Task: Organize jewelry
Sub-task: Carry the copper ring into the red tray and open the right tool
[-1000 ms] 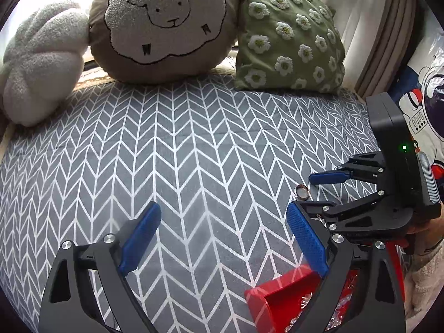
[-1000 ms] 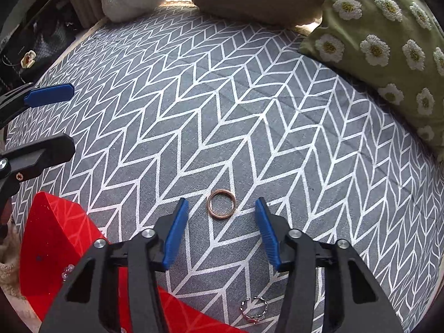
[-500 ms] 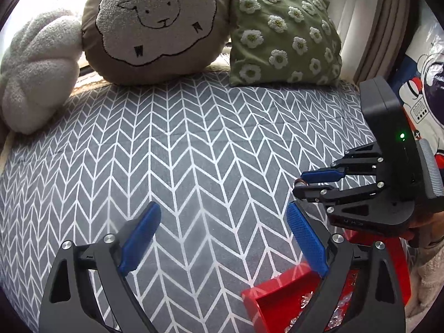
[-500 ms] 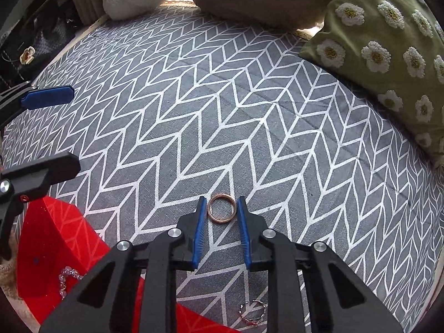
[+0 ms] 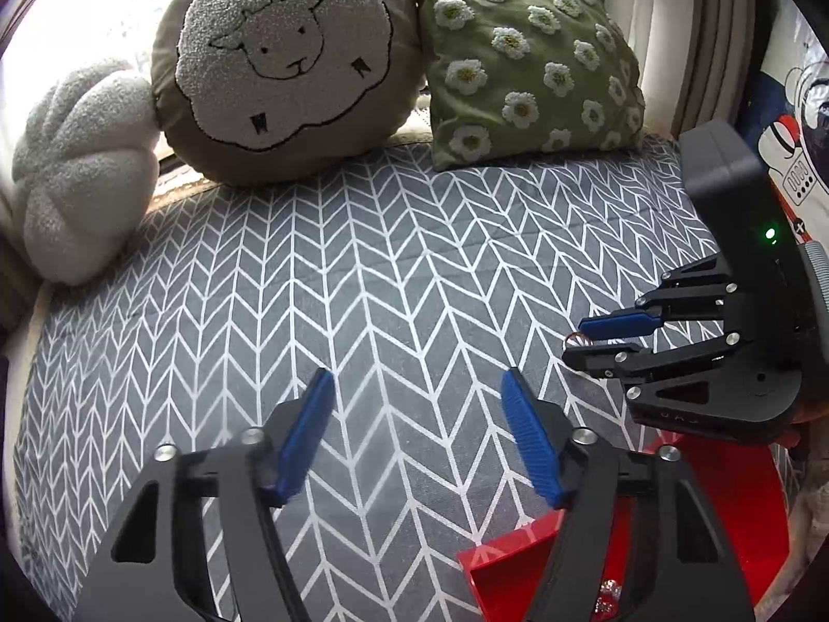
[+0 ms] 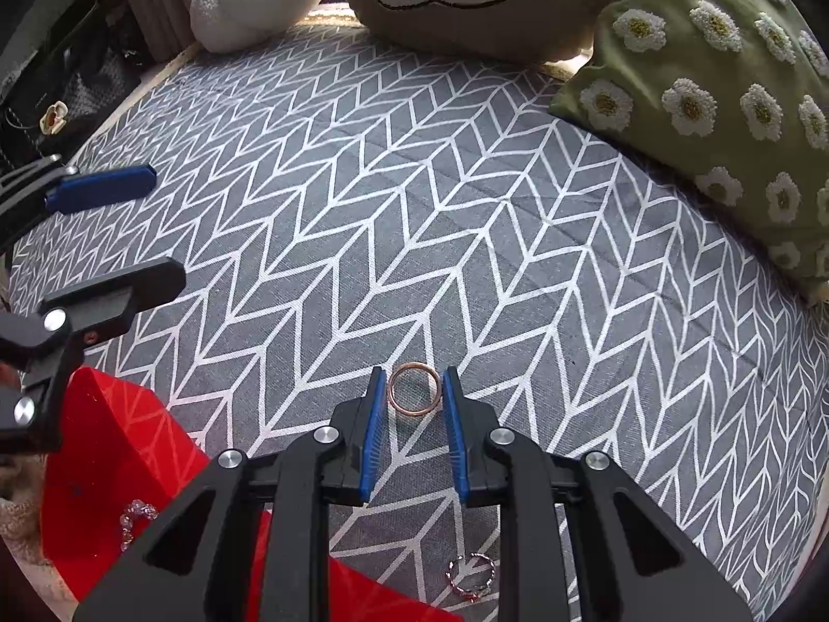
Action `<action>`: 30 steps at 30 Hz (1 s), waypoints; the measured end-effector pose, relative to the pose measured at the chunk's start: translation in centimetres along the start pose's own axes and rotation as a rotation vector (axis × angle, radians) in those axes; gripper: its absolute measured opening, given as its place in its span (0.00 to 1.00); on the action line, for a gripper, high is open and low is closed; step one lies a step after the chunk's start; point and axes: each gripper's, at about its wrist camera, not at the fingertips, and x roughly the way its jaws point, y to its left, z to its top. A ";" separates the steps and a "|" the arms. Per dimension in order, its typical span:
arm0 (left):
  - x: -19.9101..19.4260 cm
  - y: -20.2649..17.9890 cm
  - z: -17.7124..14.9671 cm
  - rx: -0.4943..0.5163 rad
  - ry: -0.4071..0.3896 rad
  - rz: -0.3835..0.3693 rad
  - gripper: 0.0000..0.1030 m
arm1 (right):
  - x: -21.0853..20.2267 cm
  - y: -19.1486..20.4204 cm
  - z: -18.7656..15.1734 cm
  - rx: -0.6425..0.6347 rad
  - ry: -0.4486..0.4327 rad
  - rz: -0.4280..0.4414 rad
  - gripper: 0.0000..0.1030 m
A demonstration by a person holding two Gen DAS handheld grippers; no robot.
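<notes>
A rose-gold ring stands on edge between the blue pads of my right gripper, which is shut on it just above the grey chevron bedspread. The left wrist view shows the same right gripper at the right, with the ring peeking out at its tips. My left gripper hovers over the cloth. Its jaws are closing with nothing between them. A red box holding clear beaded jewelry lies near both grippers. A small silver ring with red stones rests on the cloth beneath my right gripper.
At the back of the bedspread stand a sheep cushion, a green flowered cushion and a white knotted cushion. A dark bag sits off the left edge of the bed. Curtains hang at the back right.
My right gripper's jaws have closed from around the ring onto it. My left gripper's jaws have come noticeably closer together, and its view has rolled a little.
</notes>
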 end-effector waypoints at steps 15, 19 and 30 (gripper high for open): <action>-5.7 -2.7 -2.2 0.034 -0.051 -0.014 0.20 | -9.9 3.3 -3.8 -0.040 -0.153 0.002 0.21; -7.2 -4.6 -4.5 0.069 -0.042 -0.035 0.20 | -12.2 5.4 -7.0 -0.085 -0.175 0.015 0.21; -7.5 -9.6 -9.9 0.177 0.052 -0.069 0.20 | -11.9 8.1 -14.5 -0.112 -0.103 0.041 0.21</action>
